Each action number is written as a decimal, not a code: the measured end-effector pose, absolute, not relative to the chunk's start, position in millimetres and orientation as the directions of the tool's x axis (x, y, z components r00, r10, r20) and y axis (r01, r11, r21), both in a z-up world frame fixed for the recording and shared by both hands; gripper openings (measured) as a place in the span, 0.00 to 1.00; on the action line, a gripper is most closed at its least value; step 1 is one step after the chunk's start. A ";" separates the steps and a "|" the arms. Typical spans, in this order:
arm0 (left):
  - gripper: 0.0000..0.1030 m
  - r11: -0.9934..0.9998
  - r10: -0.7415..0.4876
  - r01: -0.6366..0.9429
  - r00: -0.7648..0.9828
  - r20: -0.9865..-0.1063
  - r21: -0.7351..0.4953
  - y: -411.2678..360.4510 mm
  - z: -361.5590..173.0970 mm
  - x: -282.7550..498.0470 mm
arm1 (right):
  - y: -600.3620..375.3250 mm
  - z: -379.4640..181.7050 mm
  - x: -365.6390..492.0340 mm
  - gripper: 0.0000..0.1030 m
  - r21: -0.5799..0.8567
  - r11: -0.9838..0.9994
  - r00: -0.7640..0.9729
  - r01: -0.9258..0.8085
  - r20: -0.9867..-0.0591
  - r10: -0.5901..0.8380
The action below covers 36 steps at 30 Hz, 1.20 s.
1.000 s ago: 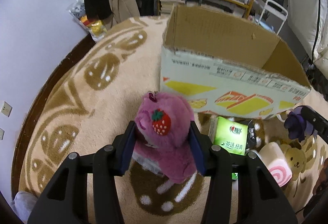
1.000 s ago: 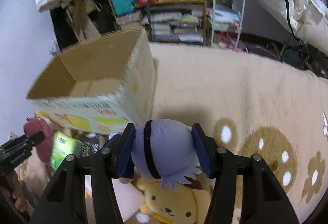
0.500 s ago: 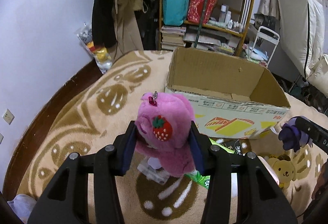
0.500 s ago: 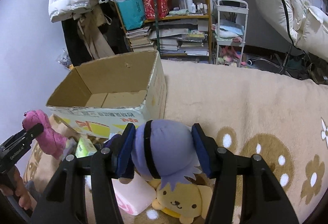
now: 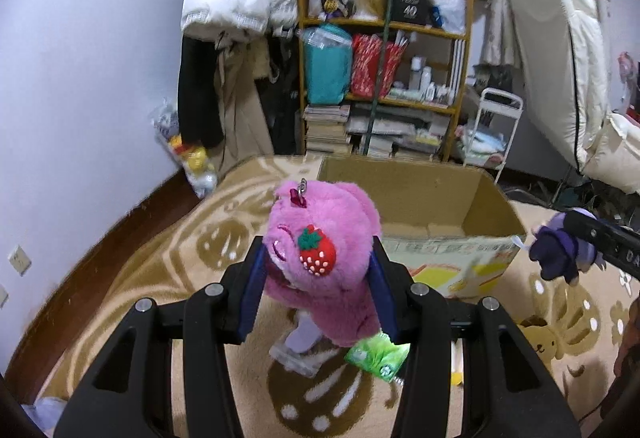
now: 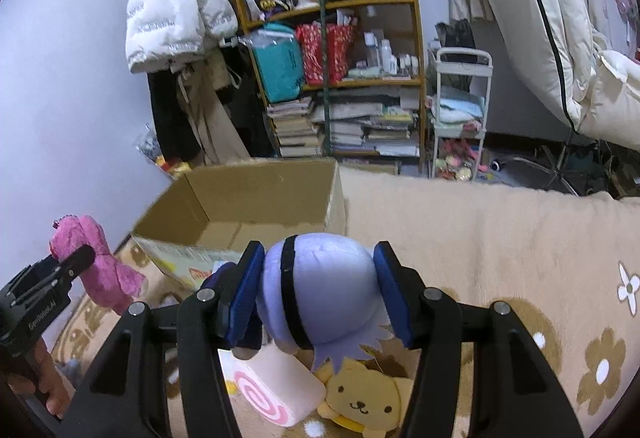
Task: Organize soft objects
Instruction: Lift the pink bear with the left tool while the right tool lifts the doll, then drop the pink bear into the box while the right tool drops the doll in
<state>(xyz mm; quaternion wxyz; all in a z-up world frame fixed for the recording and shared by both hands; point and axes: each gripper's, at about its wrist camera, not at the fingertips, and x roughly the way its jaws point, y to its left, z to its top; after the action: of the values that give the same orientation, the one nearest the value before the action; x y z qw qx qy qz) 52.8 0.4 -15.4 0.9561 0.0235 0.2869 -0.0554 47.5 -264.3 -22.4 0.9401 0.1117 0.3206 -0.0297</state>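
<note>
A lived-in room of a home is shown: a wooden shelf is crammed with books, bags and bottles, a white puffer jacket is hung beside it, bedding is piled at the right, and a patterned beige carpet is laid underfoot.

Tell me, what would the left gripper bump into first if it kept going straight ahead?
Probably the open cardboard box. The left gripper, shut on the pink plush bear, points toward it, though depth is hard to judge.

Both claws lifted pink plush & purple plush higher.
</note>
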 end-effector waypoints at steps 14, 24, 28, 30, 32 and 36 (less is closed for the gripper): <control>0.45 0.977 -0.188 0.213 0.890 -0.416 0.016 -22.2 38.2 90.4 | -243.1 19.5 88.3 0.58 0.127 0.992 0.854 0.013 -0.517 0.055; 0.46 0.977 -0.174 0.213 0.839 -0.516 0.017 -44.5 1.1 151.2 | -231.7 -6.6 130.5 0.59 0.111 0.992 0.837 -0.057 -0.536 0.108; 0.46 0.973 -0.168 0.228 0.815 -0.554 0.042 -53.7 -18.8 164.7 | -235.6 -28.5 141.9 0.59 0.137 0.989 0.809 -0.063 -0.573 0.130; 0.46 0.970 -0.156 0.232 0.813 -0.560 0.068 -57.7 -25.0 168.3 | -238.4 -37.5 147.4 0.59 0.147 0.987 0.794 -0.062 -0.592 0.138; 0.46 0.970 -0.159 0.236 0.804 -0.573 0.063 -60.5 -30.4 172.2 | -242.9 -44.3 149.3 0.60 0.175 0.983 0.784 -0.060 -0.601 0.154; 0.57 0.972 -0.139 0.224 0.800 -0.584 0.075 -61.8 -37.4 173.6 | -252.5 -55.2 151.4 0.63 0.231 0.972 0.764 -0.048 -0.618 0.185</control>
<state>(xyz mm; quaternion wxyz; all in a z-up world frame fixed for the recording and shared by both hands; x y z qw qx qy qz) 173.6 -61.8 -37.4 0.9460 0.0704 0.3016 -0.0959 151.4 -252.5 -55.2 0.9337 0.1011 0.3378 0.0623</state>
